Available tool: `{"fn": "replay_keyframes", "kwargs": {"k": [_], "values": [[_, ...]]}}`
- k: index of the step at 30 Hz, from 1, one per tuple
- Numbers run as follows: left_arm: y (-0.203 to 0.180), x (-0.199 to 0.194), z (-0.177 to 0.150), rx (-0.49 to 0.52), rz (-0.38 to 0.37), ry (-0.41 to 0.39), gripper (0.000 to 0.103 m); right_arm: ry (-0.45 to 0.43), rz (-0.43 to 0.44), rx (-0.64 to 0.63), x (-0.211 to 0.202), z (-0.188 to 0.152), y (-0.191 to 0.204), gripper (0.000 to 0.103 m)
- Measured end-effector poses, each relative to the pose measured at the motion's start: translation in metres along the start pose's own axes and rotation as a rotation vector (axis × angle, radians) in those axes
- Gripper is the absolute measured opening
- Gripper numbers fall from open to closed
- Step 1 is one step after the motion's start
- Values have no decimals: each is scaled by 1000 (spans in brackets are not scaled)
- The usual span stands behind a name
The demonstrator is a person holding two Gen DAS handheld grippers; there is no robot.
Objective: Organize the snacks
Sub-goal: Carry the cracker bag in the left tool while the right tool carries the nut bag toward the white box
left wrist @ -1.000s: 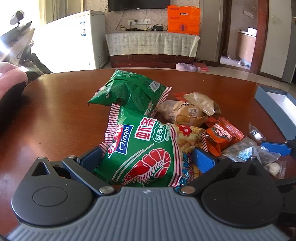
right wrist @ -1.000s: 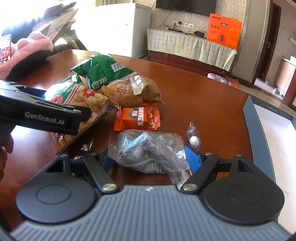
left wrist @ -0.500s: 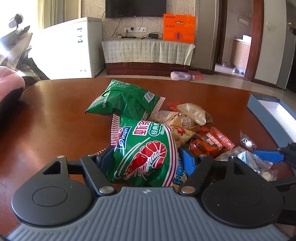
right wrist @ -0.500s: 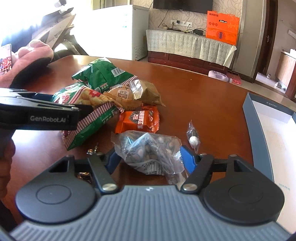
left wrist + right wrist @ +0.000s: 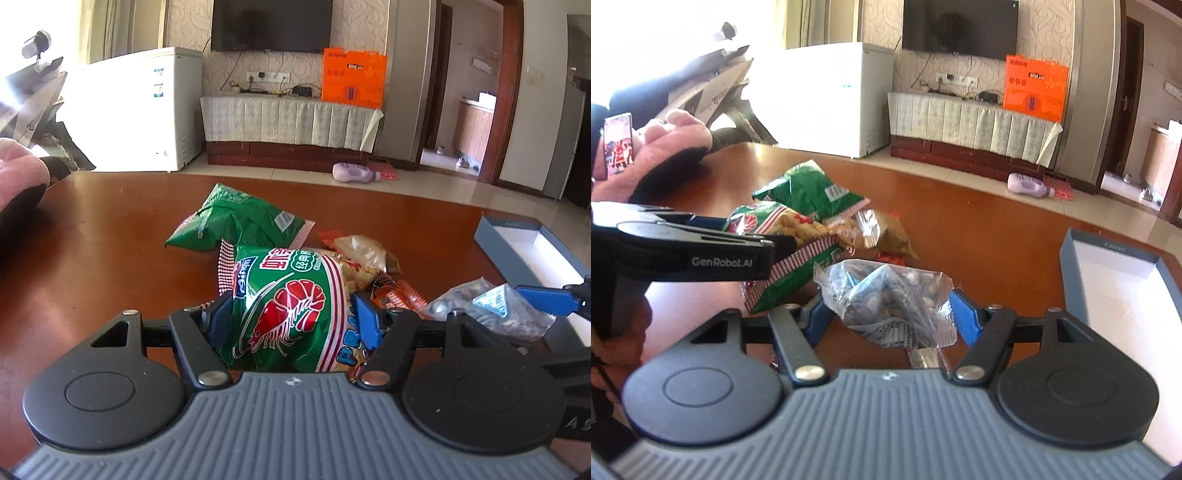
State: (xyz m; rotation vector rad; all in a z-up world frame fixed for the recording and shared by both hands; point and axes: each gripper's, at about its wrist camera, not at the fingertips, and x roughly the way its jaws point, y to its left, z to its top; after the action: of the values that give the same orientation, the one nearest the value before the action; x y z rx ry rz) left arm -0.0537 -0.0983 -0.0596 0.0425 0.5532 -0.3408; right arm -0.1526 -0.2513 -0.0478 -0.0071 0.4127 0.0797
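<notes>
Gripping the green prawn-cracker bag [image 5: 291, 314], the left tool [image 5: 295, 314] has both blue pads pressed against the bag's sides, and the bag hangs clear of the worktop [image 5: 110, 236]. Beside it the right tool [image 5: 892, 314] is clamped on a clear packet of seeds [image 5: 886, 299], one blue pad against each edge of the wrapper; that packet also sits above the wood.

Landmark: the snack pile on the worktop. Just behind the held prawn-cracker bag lies an orange sachet [image 5: 395, 291], partly hidden. Behind that rests a tan crinkled pack [image 5: 362, 251], touching a second green bag [image 5: 236, 221] at the far-left end of the pile. To the right of the pile, well apart from it, stands an open blue box [image 5: 517, 236] with a white interior.

Beyond the pile, off the worktop, a lilac bottle [image 5: 351, 172] lies on the floor before a cloth-covered cabinet [image 5: 291, 118], with a white chest freezer [image 5: 155, 110] to its left.
</notes>
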Motion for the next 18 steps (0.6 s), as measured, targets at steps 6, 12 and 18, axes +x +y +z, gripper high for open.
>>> {"fn": "replay_keyframes", "kwargs": {"k": [6, 12, 18], "values": [[-10, -12, 2, 19, -13, -32, 71, -27, -7, 19, -14, 5, -13, 71], [-35, -22, 6, 43, -27, -58, 71, -48, -12, 28, -27, 5, -20, 71], [-66, -31, 13, 53, -72, -78, 71, -66, -39, 48, -43, 1, -40, 71]]}}
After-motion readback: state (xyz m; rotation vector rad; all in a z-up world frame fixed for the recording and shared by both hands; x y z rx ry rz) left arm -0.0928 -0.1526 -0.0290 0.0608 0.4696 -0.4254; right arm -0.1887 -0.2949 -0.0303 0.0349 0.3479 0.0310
